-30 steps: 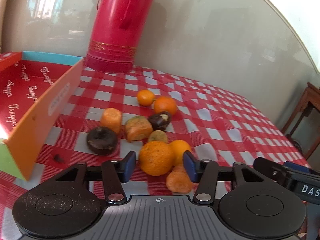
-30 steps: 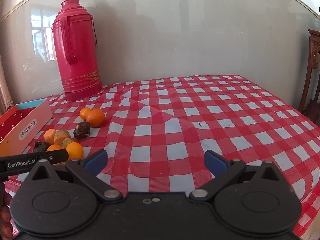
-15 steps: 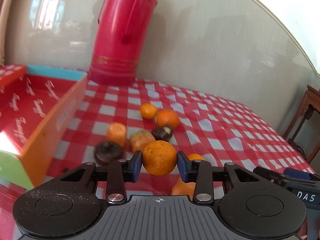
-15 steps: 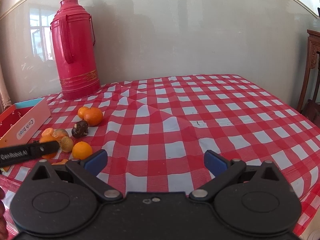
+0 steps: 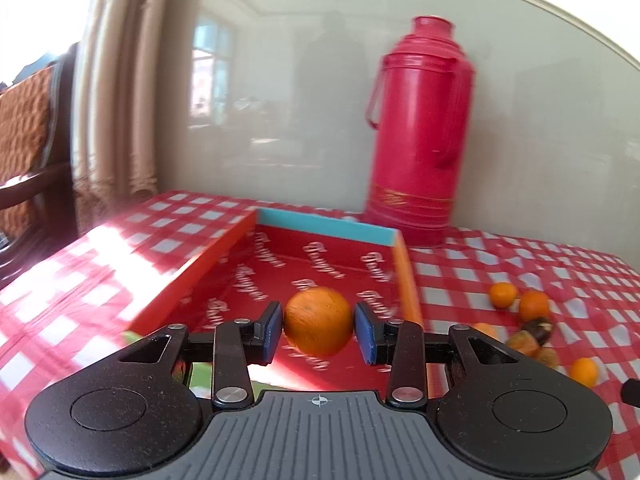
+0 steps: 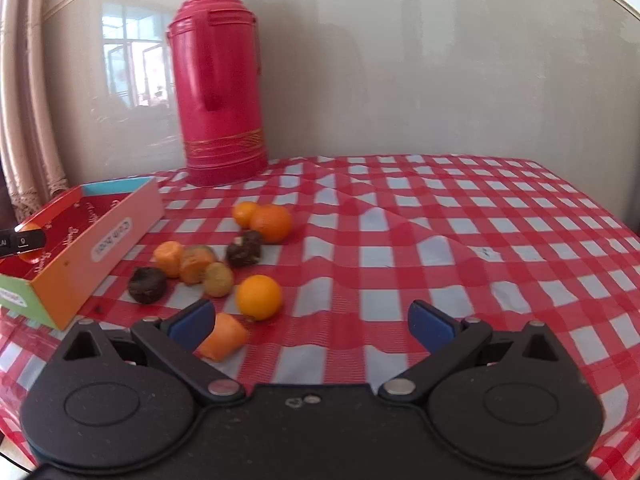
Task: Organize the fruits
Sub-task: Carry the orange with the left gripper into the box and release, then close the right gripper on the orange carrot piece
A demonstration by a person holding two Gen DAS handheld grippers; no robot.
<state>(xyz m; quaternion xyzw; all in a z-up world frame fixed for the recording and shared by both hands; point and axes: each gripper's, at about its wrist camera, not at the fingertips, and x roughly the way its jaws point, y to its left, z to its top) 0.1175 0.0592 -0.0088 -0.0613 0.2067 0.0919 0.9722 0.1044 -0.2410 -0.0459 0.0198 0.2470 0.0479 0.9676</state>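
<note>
At the left, the left claw (image 5: pixel 319 333) pinches an orange (image 5: pixel 318 321) between its blue pads, held over the near end of the red box (image 5: pixel 328 225); motion blur makes its height above the box floor hard to judge. Released from too high, it could bounce out over the low walls. To the right, loose fruit (image 6: pixel 258 296) lies on the checked worktop (image 6: pixel 460 216), where the right claw (image 6: pixel 312 326) waits spread and empty.

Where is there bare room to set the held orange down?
The box floor under the orange in the left gripper looks bare. Tablecloth right of the fruit pile is free; beside the box is crowded.
</note>
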